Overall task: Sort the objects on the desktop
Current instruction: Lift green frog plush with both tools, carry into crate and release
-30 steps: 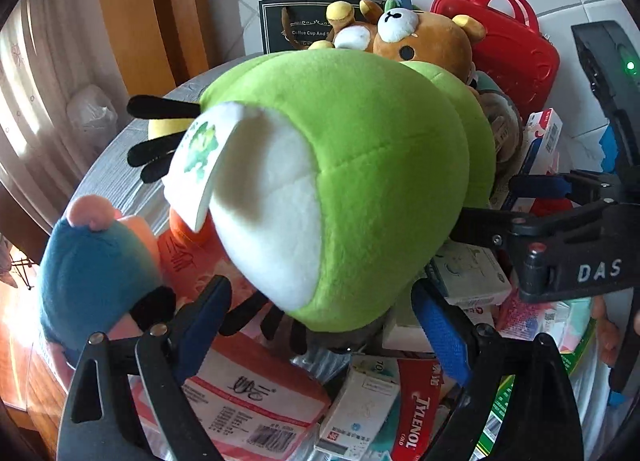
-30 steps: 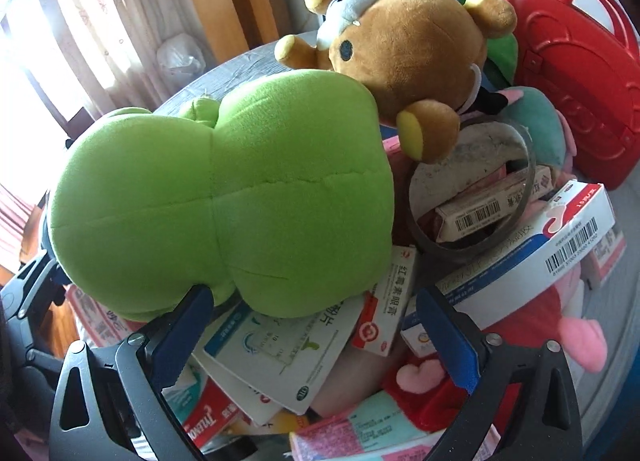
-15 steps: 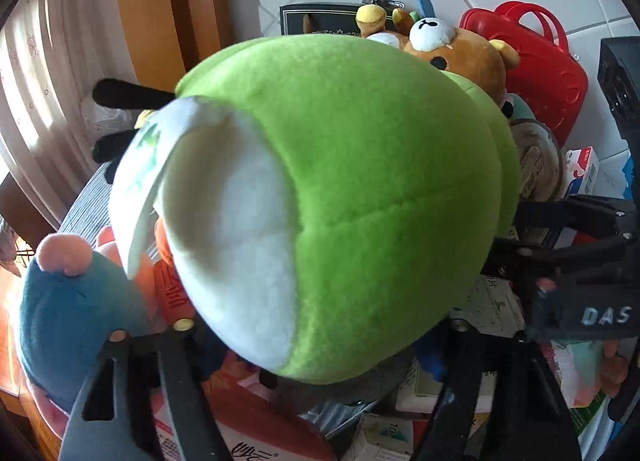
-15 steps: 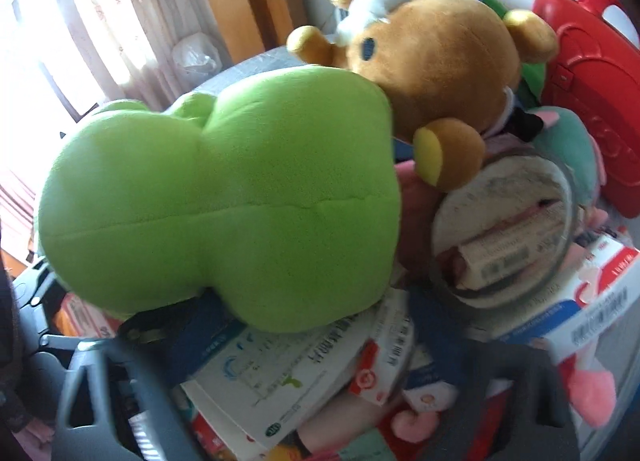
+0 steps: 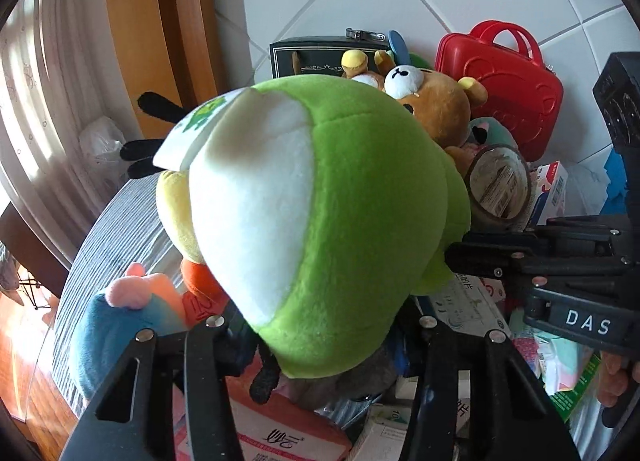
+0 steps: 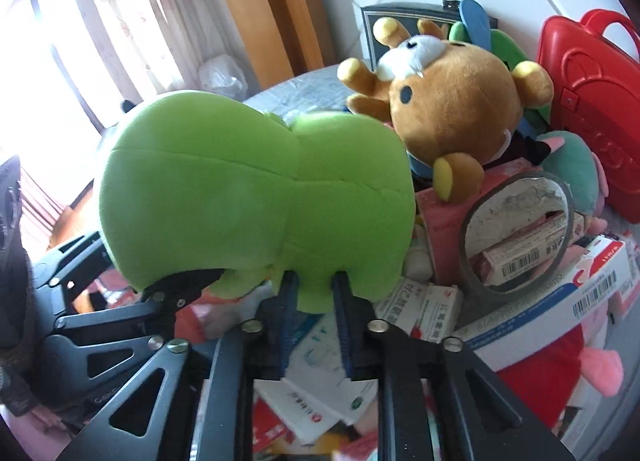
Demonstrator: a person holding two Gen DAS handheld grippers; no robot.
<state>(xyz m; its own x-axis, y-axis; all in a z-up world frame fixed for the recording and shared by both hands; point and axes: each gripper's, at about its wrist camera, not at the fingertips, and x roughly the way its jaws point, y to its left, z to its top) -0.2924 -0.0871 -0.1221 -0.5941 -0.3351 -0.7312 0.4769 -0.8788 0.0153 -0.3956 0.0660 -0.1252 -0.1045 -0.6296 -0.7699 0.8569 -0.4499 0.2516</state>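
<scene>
My right tongs (image 6: 314, 293) are closing, pinching a fold at the bottom of the green plush (image 6: 256, 197); my left tongs (image 5: 320, 345) are closing around its white-faced end, held above the heap in the middle of the tabletop (image 5: 120, 221). Sorting has barely begun, I judge: the brown bear (image 6: 452, 109), tape roll (image 6: 516, 233), medicine boxes (image 6: 560, 301) and red case (image 5: 504, 81) lie jumbled.

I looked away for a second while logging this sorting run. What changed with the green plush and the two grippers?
Both grippers closed from wide open onto the green plush: the right gripper pinches its lower edge, the left gripper is closing under its end. The plush has lifted slightly. The brown bear and red case stayed put.
</scene>
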